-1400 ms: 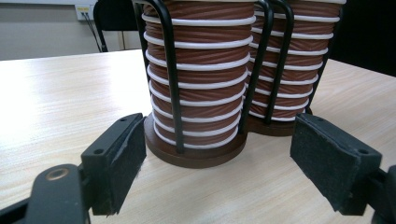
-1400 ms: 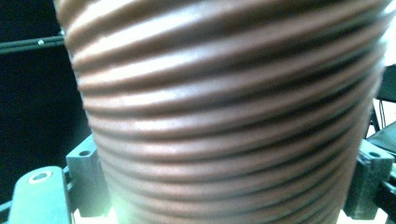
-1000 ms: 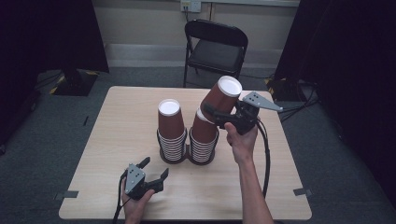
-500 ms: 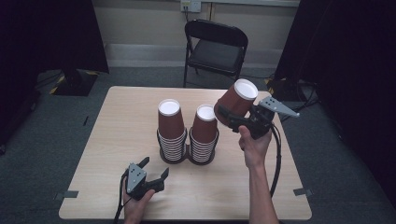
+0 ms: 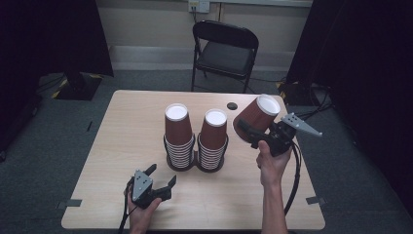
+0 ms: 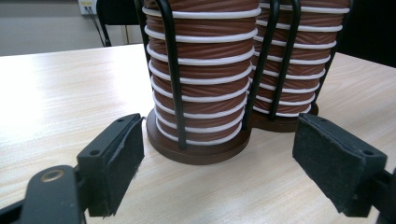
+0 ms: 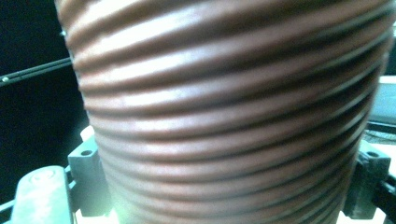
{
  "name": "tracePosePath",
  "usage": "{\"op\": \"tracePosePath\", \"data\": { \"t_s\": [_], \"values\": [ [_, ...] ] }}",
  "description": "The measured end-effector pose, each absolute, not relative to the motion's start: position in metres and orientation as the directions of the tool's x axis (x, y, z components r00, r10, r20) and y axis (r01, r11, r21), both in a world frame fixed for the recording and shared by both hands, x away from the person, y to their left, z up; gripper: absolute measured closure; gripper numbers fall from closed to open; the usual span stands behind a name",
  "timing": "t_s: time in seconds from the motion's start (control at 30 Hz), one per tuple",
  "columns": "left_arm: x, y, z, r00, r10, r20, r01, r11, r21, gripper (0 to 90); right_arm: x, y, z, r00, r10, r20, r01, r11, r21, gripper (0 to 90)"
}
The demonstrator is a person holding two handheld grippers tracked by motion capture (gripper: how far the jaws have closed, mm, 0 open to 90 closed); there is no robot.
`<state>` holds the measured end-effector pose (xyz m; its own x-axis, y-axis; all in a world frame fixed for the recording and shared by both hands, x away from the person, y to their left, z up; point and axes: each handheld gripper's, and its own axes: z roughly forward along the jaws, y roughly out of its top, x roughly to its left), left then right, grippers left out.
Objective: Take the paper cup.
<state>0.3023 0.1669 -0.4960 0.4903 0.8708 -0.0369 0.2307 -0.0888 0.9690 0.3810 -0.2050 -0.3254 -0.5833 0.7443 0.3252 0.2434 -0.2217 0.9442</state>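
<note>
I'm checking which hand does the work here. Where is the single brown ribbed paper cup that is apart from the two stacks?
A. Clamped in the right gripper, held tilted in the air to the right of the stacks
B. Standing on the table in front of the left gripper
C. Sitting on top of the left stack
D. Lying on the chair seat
A: the right gripper grips the brown ribbed paper cup, tilted above the table; its jaws flank the cup in the right gripper view.

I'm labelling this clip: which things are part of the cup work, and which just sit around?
In the job:
- ribbed brown paper cup, clamped in the right gripper
- two cup stacks in the black wire holder
- left gripper, open near the holder

Lying about:
- folding chair
- wall socket
- table's cable hole
</note>
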Motion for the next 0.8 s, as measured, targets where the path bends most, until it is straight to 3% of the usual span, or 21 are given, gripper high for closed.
{"op": "tracePosePath", "data": {
  "t_s": [0.43,0.8],
  "values": [
    [0.303,0.166,-0.496,0.563,0.823,-0.069,0.244,-0.086,0.966,26.7,0.367,-0.207,-0.364,-0.569,0.734,0.371,0.328,-0.211,0.921,13.5],
    [0.303,0.163,-0.492,0.608,0.787,-0.102,0.243,-0.062,0.968,27.6,0.358,-0.198,-0.392,-0.574,0.720,0.391,0.377,-0.191,0.906,13.5]
  ]
}}
